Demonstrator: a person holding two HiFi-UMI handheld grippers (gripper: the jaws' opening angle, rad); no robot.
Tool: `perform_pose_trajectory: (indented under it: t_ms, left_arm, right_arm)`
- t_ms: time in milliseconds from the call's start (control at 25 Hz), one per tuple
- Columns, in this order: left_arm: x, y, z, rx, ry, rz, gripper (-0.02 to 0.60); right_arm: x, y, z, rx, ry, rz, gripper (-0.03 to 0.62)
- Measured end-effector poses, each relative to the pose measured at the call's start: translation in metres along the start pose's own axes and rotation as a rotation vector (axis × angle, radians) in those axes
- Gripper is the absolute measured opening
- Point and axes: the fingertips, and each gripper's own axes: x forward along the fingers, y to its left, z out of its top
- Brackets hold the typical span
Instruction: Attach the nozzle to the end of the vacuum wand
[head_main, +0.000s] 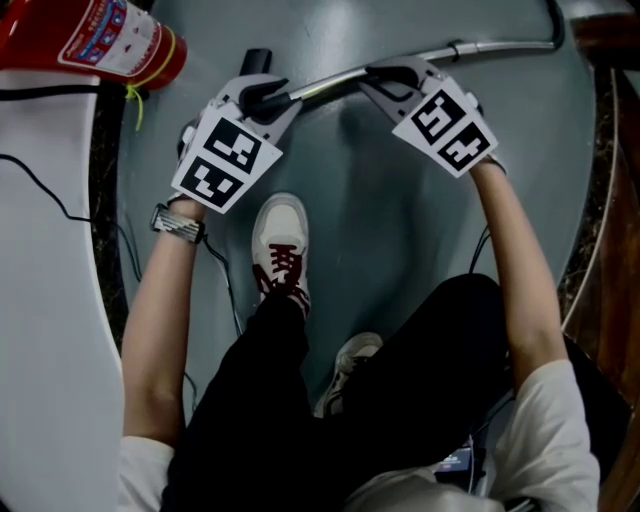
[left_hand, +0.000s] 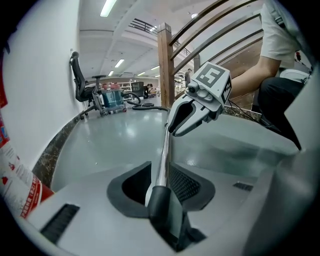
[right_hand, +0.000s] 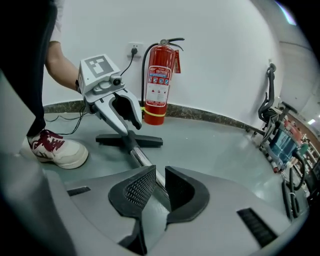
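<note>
Nozzle (head_main: 257, 62) and chrome wand (head_main: 480, 46) cross the top of the head view above the grey floor (head_main: 400, 230). The left gripper (head_main: 262, 98) is at the wand's black end and the right gripper (head_main: 385, 78) is near it along the tube. In the left gripper view, its jaws are partly closed and clamp the nozzle's black neck, and the wand runs on to the right gripper. In the right gripper view, its jaws are nearly together, pressed on the wand. Beyond them, the nozzle's flat bar is joined to the wand's end, between a shoe (right_hand: 55, 147) and a red fire extinguisher (right_hand: 159, 85) standing upright by the wall.
</note>
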Motion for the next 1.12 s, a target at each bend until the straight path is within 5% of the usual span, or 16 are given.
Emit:
perform_pose_trajectory:
  t_ms: [240, 480, 1120]
  left_arm:
    - [-0.012, 0.007, 0.011, 0.026, -0.043, 0.089, 0.026]
    - [-0.030, 0.012, 0.032, 0.027, -0.131, 0.166, 0.002]
    - [-0.044, -0.004, 0.092, 0.106, -0.234, 0.175, 0.000]
  right_arm:
    - [-0.016, 0.000, 0.014, -0.093, -0.008, -0.042, 0.063]
    - [-0.039, -0.008, 0.035, -0.108, -0.088, -0.109, 0.044]
    - [-0.115, -0.034, 0.040, -0.068, -0.165, -0.248, 0.028]
